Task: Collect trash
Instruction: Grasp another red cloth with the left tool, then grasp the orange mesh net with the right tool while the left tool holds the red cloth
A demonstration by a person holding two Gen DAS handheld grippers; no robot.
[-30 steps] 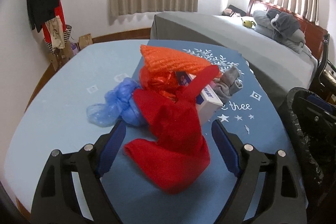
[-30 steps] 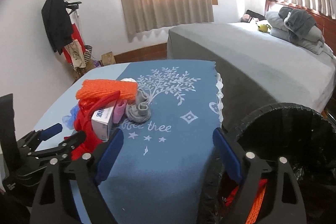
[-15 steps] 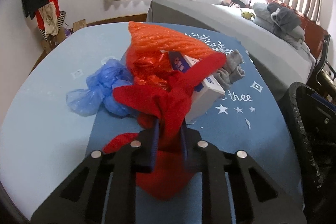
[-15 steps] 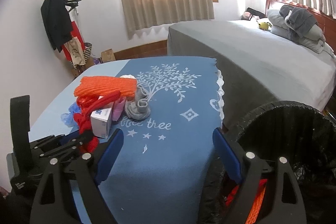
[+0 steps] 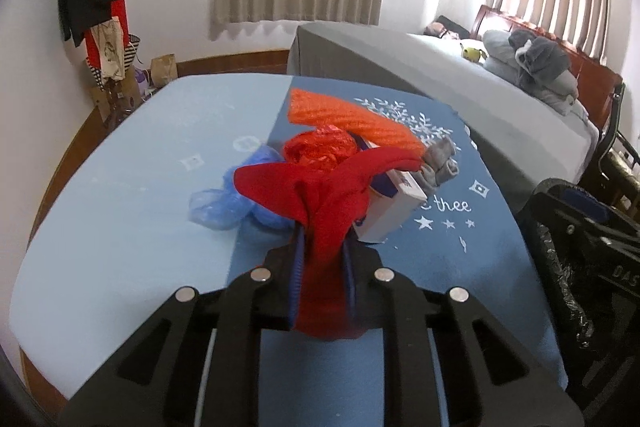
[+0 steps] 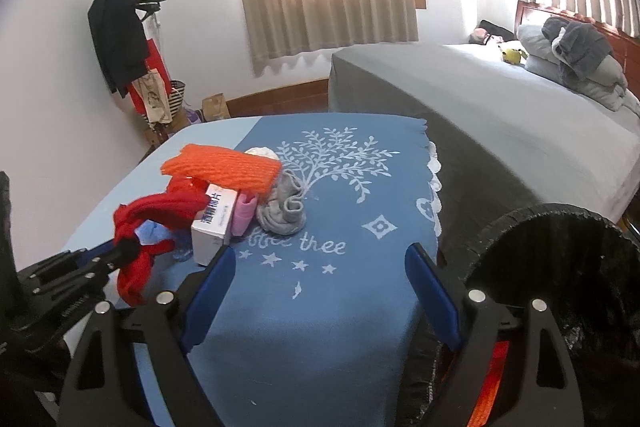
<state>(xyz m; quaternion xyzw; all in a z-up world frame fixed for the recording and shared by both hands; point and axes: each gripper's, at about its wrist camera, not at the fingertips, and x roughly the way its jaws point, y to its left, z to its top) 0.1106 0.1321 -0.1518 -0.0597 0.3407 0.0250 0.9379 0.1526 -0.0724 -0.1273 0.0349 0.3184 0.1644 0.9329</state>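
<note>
We see a table [image 6: 280,367] covered with a blue cloth [image 6: 340,307] printed with a white tree and stars. On it, in one close heap, lie an orange foam net [image 6: 224,167], a white box [image 6: 212,223], grey socks [image 6: 284,207], a blue plastic bag [image 5: 224,203] and a crumpled red wrapper [image 5: 320,147].

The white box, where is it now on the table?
In the right wrist view the white box lies left of centre on the blue cloth, under the orange net, beside the grey socks and red cloth.
</note>
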